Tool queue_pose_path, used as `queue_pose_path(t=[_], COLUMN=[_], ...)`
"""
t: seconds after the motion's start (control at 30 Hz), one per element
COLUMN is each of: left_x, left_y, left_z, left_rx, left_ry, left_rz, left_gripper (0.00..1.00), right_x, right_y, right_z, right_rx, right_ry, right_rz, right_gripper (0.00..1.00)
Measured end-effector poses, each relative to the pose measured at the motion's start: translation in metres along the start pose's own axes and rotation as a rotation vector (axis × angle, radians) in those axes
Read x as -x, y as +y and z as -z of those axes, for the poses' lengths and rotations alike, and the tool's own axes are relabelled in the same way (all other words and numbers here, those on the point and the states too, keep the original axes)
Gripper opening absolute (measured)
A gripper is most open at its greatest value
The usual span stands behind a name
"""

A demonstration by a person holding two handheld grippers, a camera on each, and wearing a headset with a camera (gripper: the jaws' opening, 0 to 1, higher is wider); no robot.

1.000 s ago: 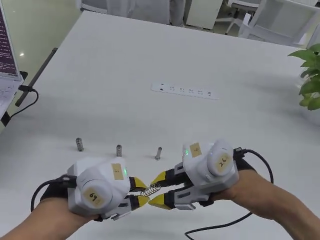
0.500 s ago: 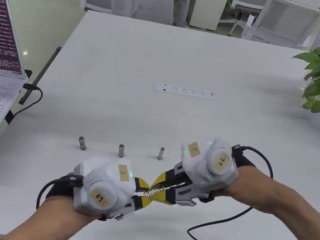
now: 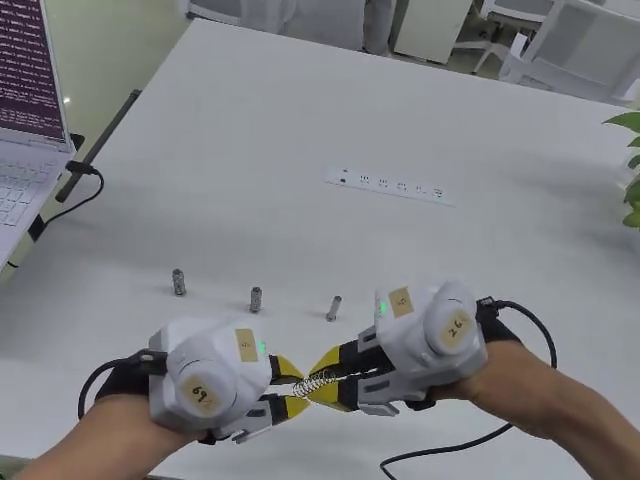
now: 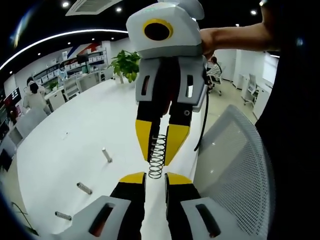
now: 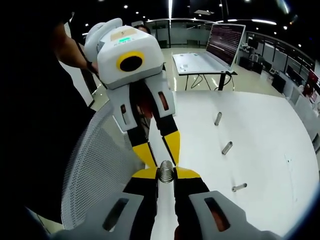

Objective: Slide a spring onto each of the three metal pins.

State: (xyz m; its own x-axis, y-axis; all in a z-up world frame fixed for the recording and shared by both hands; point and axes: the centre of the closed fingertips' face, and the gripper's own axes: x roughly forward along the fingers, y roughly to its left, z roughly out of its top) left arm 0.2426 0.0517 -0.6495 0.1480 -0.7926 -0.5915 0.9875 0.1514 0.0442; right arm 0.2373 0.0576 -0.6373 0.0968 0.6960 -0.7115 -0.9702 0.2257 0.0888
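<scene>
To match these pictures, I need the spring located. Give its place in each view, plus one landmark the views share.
Head view: spring low centre, bridging left gripper and right gripper.
Left gripper view: spring at centre, running up from its own jaws to the other gripper's.
Right gripper view: spring low centre, seen end-on at its own jaw tips.
Shared landmark: the row of three pins.

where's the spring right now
Head view, low centre: the small coiled metal spring is between the left gripper and right gripper, just below the rightmost grey metal pin.
</scene>
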Motion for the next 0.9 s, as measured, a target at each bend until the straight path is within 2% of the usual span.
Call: queue_pose_path(t=[0.53, 0.9], left_x=[0.022, 0.041], left_y=[0.021, 0.044], left_z=[0.017, 0.029], left_rx=[0.175, 0.274], left_ry=[-0.057, -0.088], left_rz=[-0.08, -0.167], left_gripper=[0.15, 0.18], right_x=[0.002, 0.005], right_y=[-0.016, -0.039], right_z=[0.014, 0.038], right_rx=[-0.066, -0.124], right_ry=[0.019, 0.075], right_rz=[0.052, 0.124], right_gripper=[0.09, 0.09])
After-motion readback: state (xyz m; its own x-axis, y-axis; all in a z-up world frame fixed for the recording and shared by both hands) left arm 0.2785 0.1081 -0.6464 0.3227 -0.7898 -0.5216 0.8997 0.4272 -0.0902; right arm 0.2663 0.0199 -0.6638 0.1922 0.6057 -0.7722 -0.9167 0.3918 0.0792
